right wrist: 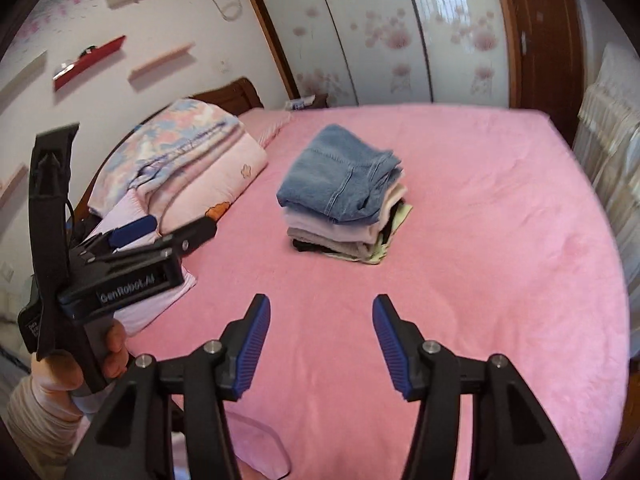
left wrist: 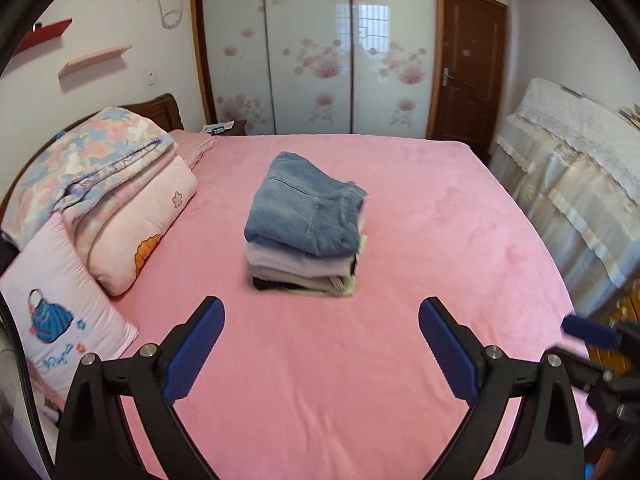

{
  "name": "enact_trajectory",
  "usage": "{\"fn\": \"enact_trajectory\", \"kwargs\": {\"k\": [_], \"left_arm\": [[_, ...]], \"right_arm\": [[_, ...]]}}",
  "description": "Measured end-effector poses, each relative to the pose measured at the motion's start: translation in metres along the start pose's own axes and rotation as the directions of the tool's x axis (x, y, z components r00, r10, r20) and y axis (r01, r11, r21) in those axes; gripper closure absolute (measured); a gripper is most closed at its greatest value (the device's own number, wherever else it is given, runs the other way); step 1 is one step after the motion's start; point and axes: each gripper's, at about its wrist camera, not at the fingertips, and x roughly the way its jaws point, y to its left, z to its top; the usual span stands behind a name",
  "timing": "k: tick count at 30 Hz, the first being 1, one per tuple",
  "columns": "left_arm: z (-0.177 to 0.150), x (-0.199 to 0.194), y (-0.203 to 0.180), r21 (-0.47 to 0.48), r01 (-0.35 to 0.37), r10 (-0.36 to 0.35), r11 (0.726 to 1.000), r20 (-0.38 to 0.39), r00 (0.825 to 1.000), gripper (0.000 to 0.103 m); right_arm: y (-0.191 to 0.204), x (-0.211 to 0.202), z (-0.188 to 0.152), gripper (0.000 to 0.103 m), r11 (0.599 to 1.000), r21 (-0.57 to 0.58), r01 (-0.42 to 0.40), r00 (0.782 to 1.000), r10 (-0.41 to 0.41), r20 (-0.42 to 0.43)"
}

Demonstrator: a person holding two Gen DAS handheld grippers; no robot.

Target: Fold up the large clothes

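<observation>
A stack of folded clothes [left wrist: 306, 236] sits in the middle of the pink bed [left wrist: 360, 360], with folded blue jeans [left wrist: 308, 204] on top, then lilac, grey and dark layers. It also shows in the right wrist view [right wrist: 348, 208]. My left gripper [left wrist: 320, 344] is open and empty, held above the bed in front of the stack. My right gripper [right wrist: 320, 340] is open and empty, also in front of the stack. The left gripper appears from the side in the right wrist view [right wrist: 160, 232].
Folded quilts [left wrist: 108, 188] and a pink pillow [left wrist: 60, 312] lie along the bed's left side by the headboard. A covered piece of furniture [left wrist: 568, 184] stands to the right. A wardrobe [left wrist: 316, 48] and a brown door [left wrist: 468, 64] are behind.
</observation>
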Motion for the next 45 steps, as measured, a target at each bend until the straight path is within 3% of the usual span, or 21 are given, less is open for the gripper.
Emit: {"fn": "enact_trajectory", "kwargs": {"k": [3, 6, 13, 18, 28, 45], "left_arm": [[-0.037, -0.036, -0.017, 0.027, 0.02, -0.02, 0.999, 0.002, 1.0, 0.004], [-0.08, -0.057, -0.032, 0.036, 0.03, -0.03, 0.999, -0.001, 1.0, 0.001], [-0.161, -0.051, -0.055, -0.016, 0.039, -0.039, 0.999, -0.002, 0.999, 0.001], [-0.196, -0.04, -0.079, 0.025, -0.007, 0.006, 1.0, 0.016, 1.0, 0.001], [-0.208, -0.011, -0.095, 0.041, -0.026, 0.027, 0.999, -0.019, 0.999, 0.001], [-0.204, 0.017, -0.082, 0.002, 0.031, -0.031, 1.0, -0.06, 0.998, 0.001]], "right_arm": [[0.001, -0.035, -0.035, 0.049, 0.998, -0.018, 0.052, 0.998, -0.052, 0.032], [-0.007, -0.055, -0.073, 0.049, 0.999, 0.015, 0.047, 0.998, -0.047, 0.028], [-0.032, -0.064, -0.154, 0.049, 0.987, 0.095, 0.132, 0.99, -0.136, 0.034], [-0.051, -0.05, -0.193, 0.049, 0.969, 0.152, 0.196, 0.979, -0.201, 0.022], [-0.055, -0.033, -0.212, 0.049, 0.95, 0.119, 0.289, 0.955, -0.295, 0.036], [-0.055, -0.002, -0.204, 0.048, 0.949, 0.11, 0.297, 0.954, -0.299, 0.006]]}}
